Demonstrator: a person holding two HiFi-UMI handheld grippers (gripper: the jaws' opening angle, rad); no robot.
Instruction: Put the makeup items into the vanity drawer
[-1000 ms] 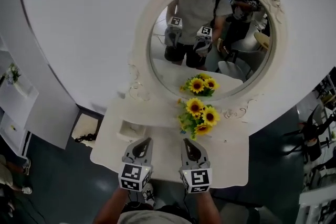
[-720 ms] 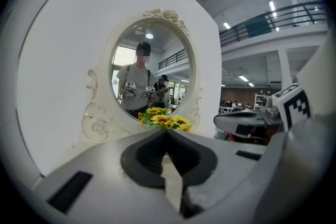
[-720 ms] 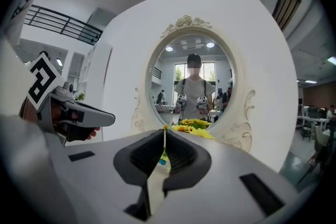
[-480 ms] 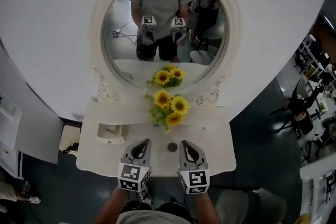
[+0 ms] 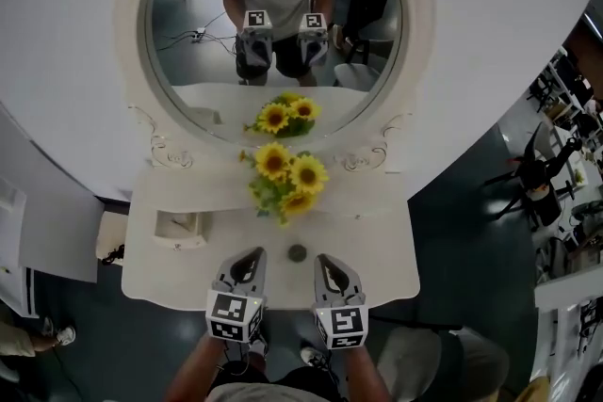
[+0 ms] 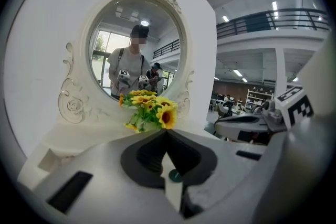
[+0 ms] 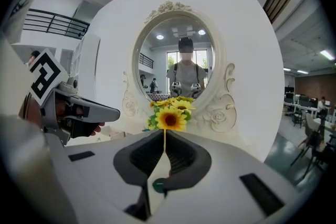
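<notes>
The white vanity table (image 5: pixel 379 238) stands in front of me, under an oval mirror (image 5: pixel 273 61). One small dark round item (image 5: pixel 298 252) lies on the top near the front edge, between my two grippers and a little beyond their tips. My left gripper (image 5: pixel 251 257) (image 6: pixel 166 132) is shut with nothing in it. Its tip is over the front of the tabletop. The right gripper (image 5: pixel 324 259) (image 7: pixel 165 132) is beside it, also shut and empty. No open drawer shows in any view.
A bunch of sunflowers (image 5: pixel 283 182) stands at the back middle of the top, and a small white open box (image 5: pixel 179 228) sits at the left. The mirror reflects the person and both grippers. Dark floor surrounds the table, with chairs (image 5: pixel 537 193) at the right.
The head view has swung, so the vanity and mirror now sit further left and higher in the picture. The round item has come into sight. Both grippers stay shut, side by side.
</notes>
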